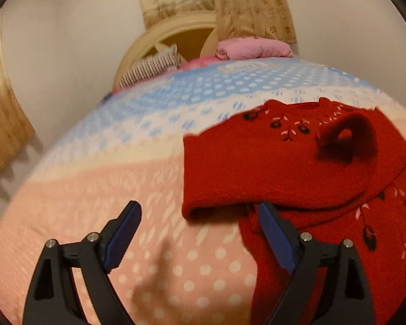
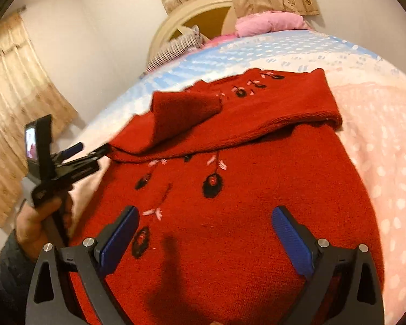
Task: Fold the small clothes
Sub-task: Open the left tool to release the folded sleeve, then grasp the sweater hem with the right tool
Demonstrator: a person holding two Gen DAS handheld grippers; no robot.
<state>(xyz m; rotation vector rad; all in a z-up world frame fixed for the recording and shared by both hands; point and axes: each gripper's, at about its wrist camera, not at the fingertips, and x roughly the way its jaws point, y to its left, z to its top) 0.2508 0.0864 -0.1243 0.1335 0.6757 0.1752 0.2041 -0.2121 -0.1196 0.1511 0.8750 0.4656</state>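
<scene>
The red knitted sweater with dark embroidered flowers [image 1: 270, 168] lies on the pink-and-blue dotted bedspread [image 1: 121, 162], its sleeve folded across. The left claw [image 1: 200, 235], apart and empty, has it just to its right; the right claw [image 2: 204, 233], also apart, hovers directly over the body.

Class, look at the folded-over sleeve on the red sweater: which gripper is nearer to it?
Left. The left gripper sits open at the sleeve edge; the right gripper hovers open over the sweater's lower body.
</scene>
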